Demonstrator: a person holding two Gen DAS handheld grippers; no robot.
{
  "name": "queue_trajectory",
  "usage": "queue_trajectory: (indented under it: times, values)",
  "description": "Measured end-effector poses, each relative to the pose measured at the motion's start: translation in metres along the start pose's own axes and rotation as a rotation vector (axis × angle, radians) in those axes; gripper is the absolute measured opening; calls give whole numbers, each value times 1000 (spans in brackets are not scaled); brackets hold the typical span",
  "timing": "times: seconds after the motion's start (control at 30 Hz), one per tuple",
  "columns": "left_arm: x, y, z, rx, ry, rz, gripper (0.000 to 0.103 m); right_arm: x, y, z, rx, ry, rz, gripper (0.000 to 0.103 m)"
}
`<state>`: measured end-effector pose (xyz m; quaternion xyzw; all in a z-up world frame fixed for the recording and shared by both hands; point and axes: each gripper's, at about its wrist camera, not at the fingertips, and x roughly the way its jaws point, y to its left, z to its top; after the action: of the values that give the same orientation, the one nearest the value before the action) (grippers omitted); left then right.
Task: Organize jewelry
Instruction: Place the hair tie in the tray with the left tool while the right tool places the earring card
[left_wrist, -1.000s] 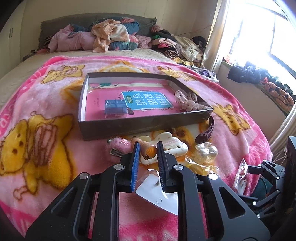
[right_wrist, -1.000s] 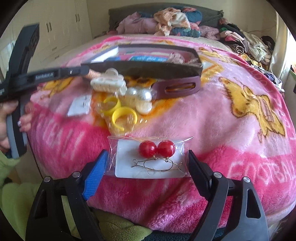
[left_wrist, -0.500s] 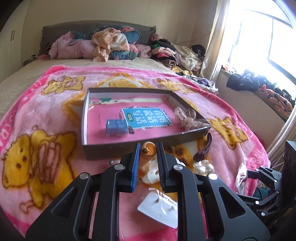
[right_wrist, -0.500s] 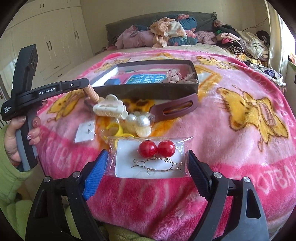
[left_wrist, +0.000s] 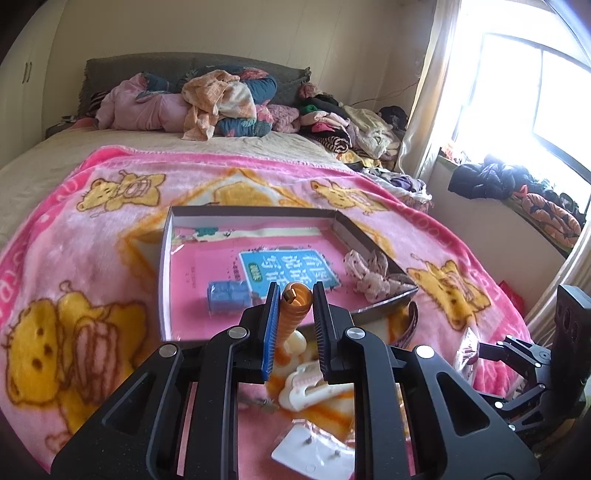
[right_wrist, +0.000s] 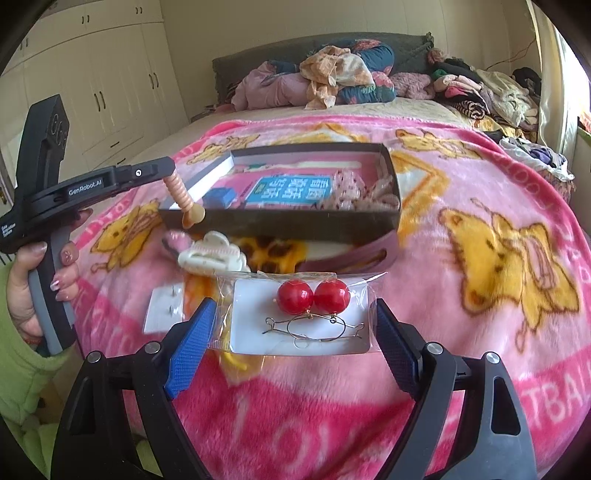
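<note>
Left gripper jaws clamp a ribbed orange hairpiece above the blanket.

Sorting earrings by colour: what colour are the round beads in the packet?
Red beads, clearest in the right wrist view.

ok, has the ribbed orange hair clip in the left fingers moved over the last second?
Yes. The ribbed orange hair clip has risen off the blanket to the dark cardboard box's near rim.

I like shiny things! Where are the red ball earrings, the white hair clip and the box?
red ball earrings (right_wrist: 313, 296), right wrist view, between the balls.
white hair clip (right_wrist: 211, 254), right wrist view, middle.
box (right_wrist: 280, 221), right wrist view, near wall.
</note>
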<state>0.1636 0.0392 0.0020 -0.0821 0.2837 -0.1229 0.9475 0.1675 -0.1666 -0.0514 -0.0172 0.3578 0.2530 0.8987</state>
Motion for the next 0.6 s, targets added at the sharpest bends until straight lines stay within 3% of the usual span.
queue_trajectory:
  times: [0.6]
  values:
    - [34, -8, 29, -15, -17, -10, 11, 20, -25, 51, 8, -59, -35, 81]
